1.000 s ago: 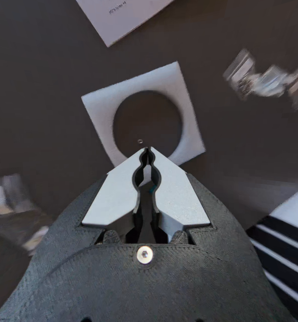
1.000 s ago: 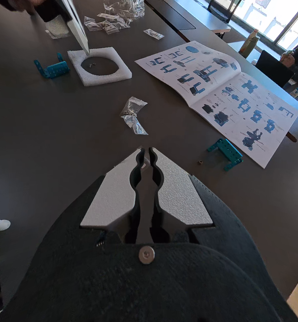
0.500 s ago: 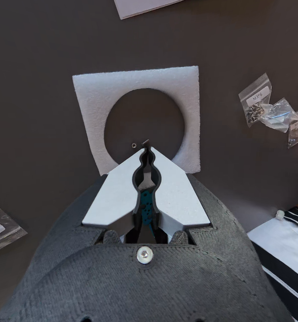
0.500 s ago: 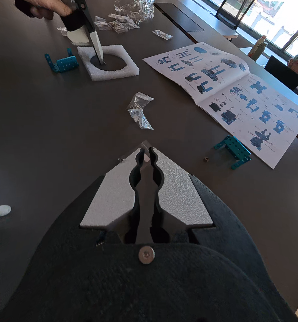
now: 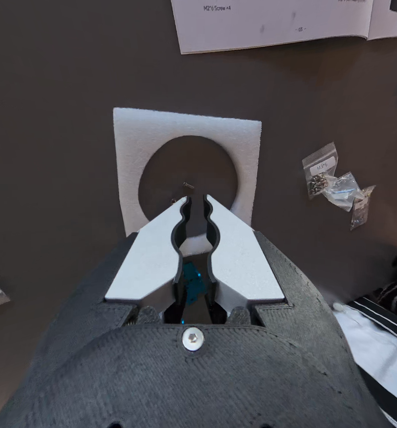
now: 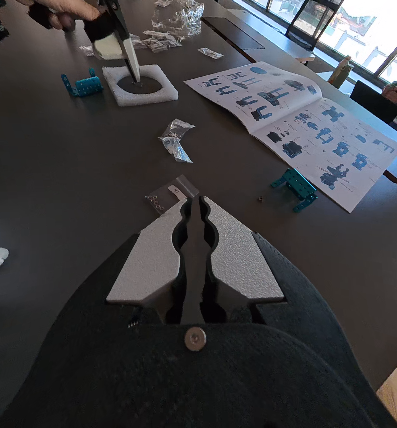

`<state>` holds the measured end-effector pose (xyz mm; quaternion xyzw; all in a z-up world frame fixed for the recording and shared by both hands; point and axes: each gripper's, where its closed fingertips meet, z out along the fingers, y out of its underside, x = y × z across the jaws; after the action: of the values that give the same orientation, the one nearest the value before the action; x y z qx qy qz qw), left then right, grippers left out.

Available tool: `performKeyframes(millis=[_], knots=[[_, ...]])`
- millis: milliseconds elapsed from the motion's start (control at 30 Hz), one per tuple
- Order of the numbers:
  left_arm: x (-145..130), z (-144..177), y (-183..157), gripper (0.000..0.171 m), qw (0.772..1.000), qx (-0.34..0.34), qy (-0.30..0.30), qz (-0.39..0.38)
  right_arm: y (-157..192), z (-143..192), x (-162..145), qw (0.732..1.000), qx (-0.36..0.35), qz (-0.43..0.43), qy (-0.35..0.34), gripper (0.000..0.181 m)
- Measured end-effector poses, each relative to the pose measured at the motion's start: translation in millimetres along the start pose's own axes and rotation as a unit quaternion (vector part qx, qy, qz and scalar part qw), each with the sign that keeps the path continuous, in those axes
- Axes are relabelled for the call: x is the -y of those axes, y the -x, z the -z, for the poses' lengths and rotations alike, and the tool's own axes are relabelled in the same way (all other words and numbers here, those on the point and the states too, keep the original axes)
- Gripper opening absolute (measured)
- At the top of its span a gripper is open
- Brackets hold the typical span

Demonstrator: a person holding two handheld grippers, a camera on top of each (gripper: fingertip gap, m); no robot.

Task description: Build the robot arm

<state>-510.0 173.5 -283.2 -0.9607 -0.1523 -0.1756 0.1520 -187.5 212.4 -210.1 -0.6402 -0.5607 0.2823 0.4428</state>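
My left gripper (image 5: pixel 197 198) is open, with its tips low over the round hole of a white foam square (image 5: pixel 185 125). A small dark screw (image 5: pixel 188 184) lies loose on the table inside the hole, just beyond the tips. A tiny nut (image 5: pixel 173 200) sits by the left fingertip. In the right wrist view the left gripper (image 6: pixel 134 80) points down into the foam square (image 6: pixel 146 97), held by a hand (image 6: pixel 72 11). My right gripper (image 6: pixel 195 198) is slightly open and empty, just behind a small clear bag of nuts (image 6: pixel 172 192).
A blue bracket (image 6: pixel 86 85) stands left of the foam. A second blue bracket (image 6: pixel 294 185) and a loose nut (image 6: pixel 260 198) lie by an open booklet (image 6: pixel 308 115). Screw bags (image 6: pixel 176 139) lie mid-table and more bags (image 6: pixel 169 23) at the far end.
My left gripper was shut on the screw and has opened; the screw now lies in the foam hole. My right gripper has hardly moved and stays slightly open.
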Motion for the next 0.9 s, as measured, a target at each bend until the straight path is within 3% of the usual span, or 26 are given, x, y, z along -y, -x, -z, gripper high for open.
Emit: performKeyframes(millis=[367, 767, 900], knots=[[13.4, -12.6, 1.2, 0.008, 0.997, 0.065, 0.010, -0.034, -2.2, 0.2, -1.0, 1.000, 0.012, 0.009, -0.004, 0.007], [8.3, -14.4, -0.1, 0.000, 0.972, 0.164, 0.019, -0.167, -4.8, -0.3, -6.8, 1.000, 0.004, 0.004, -0.001, 0.007], [9.2, -10.9, -5.1, 0.000, 0.972, 0.147, -0.008, -0.186, -9.1, 1.4, -9.6, 1.000, -0.006, -0.002, 0.000, 0.007]])
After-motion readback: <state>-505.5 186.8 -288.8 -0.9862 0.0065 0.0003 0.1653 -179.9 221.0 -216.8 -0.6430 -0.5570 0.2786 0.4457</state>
